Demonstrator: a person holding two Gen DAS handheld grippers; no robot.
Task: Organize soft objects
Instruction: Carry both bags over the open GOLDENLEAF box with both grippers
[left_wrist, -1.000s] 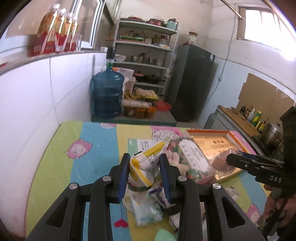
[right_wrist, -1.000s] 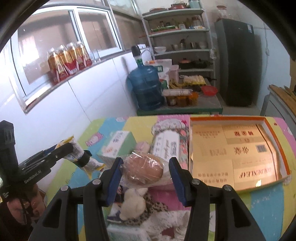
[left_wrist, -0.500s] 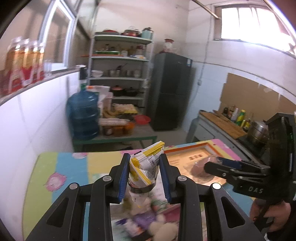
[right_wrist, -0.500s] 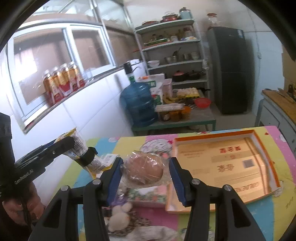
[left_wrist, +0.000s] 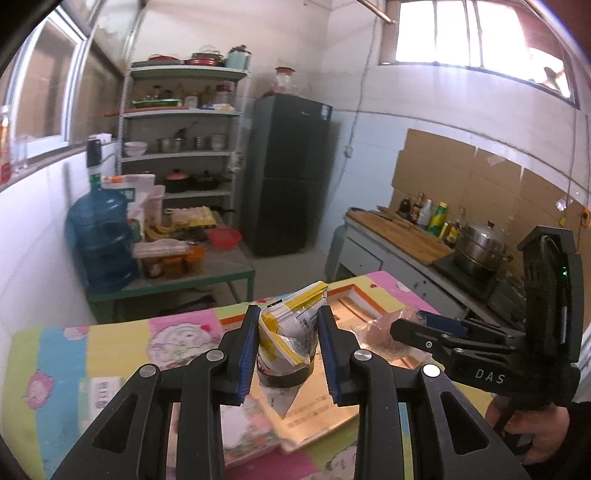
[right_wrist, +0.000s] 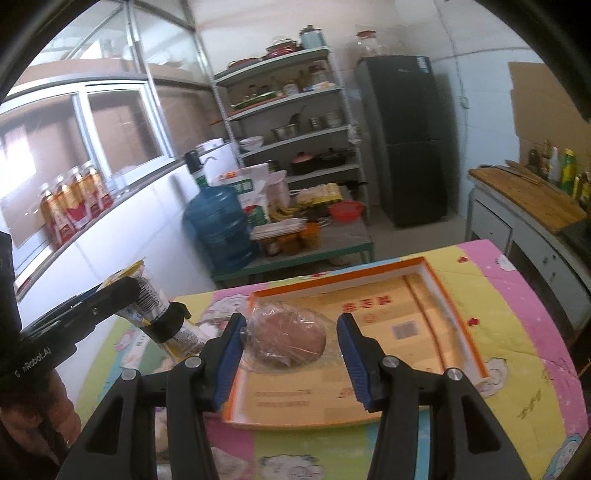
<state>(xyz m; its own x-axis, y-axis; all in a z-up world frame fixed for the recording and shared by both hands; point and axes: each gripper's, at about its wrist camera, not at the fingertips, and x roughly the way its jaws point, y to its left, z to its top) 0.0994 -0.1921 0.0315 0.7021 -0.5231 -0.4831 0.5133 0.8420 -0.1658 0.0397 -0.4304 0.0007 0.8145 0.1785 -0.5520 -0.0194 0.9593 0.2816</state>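
Orange-rimmed cardboard tray (right_wrist: 458, 314) lies straight ahead, below your right gripper (right_wrist: 291, 354), fingers pinching plastic-wrapped brown bun (right_wrist: 291, 341); left gripper (left_wrist: 288, 350) clamps crumpled yellow-white snack packet (left_wrist: 288, 332), at tray's near-left edge.

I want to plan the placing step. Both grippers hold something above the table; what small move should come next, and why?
Probably lower the right gripper a little toward the orange tray. Its wrapped bun hangs over the tray's bare floor, so it looks ready to set down. The left gripper, holding the yellow packet, can wait beside it.
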